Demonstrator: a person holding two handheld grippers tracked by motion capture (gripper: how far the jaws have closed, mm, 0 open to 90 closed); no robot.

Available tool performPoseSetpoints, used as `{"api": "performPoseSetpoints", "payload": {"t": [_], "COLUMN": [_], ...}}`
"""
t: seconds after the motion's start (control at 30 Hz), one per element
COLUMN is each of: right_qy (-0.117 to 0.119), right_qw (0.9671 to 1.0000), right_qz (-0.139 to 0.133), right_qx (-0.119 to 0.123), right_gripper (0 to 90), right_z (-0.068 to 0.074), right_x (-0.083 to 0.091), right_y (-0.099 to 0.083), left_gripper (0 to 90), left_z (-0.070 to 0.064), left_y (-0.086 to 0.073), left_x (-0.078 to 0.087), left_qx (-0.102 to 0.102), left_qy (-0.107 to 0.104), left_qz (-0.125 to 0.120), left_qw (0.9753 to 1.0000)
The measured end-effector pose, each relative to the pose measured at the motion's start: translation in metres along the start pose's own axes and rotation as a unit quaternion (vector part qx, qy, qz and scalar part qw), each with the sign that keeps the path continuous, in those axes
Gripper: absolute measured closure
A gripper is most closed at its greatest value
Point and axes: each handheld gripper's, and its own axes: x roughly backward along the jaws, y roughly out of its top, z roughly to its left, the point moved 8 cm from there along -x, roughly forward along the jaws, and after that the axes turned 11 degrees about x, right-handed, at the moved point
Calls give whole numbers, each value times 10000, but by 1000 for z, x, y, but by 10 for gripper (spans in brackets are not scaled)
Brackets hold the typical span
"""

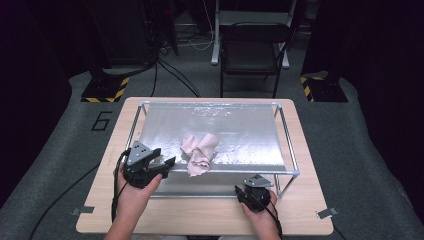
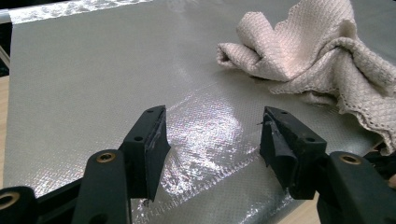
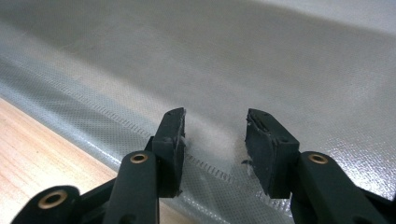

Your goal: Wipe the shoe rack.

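A crumpled pale pink cloth (image 1: 200,152) lies on a silvery woven sheet (image 1: 235,130) stretched over a metal frame (image 1: 290,150); one corner hangs over the sheet's near edge. In the left gripper view the cloth (image 2: 308,51) sits up and to the right of my left gripper (image 2: 212,133), which is open with nothing between its jaws. From above, the left gripper (image 1: 165,162) sits at the sheet's near left edge, just left of the cloth. My right gripper (image 1: 255,186) rests low at the near right, and its own view shows it (image 3: 215,135) open over the sheet's hem.
The frame stands on a light wooden table (image 1: 210,215). Bare wood (image 3: 42,149) shows below the sheet's edge in the right gripper view. Behind the table stand a black chair (image 1: 252,50) and stands with striped bases (image 1: 105,90). Cables trail from both grippers.
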Motion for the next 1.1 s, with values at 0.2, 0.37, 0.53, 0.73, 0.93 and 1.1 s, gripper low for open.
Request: {"api": "performPoseSetpoints", "payload": {"t": [0.2,0.37,0.53,0.73,0.93,1.1], "right_qy": [-1,-53,-58,218,391,544], "right_qw": [9999,9999,10000,9997,9990,9972], "right_qz": [-23,-75,0,-39,-97,-95], "right_qx": [-144,-48,-28,98,194,497], "right_gripper": [520,505,492,485,472,464], "right_z": [0,-2,-1,9,13,19], "right_x": [-1,1,2,9,16,22], "right_y": [0,1,2,6,7,11], "left_gripper": [402,403,403,404,404,403], "left_z": [-1,0,0,0,0,0], "left_y": [-2,-3,-4,-5,-4,-4], "left_x": [-1,-1,-1,-1,-1,-2], "left_qx": [-9,51,29,18,24,29], "left_qy": [67,1,15,19,22,27], "left_qz": [-83,-93,-114,-192,-195,-203], "left_qw": [9999,9999,9999,9998,9998,9998]}}
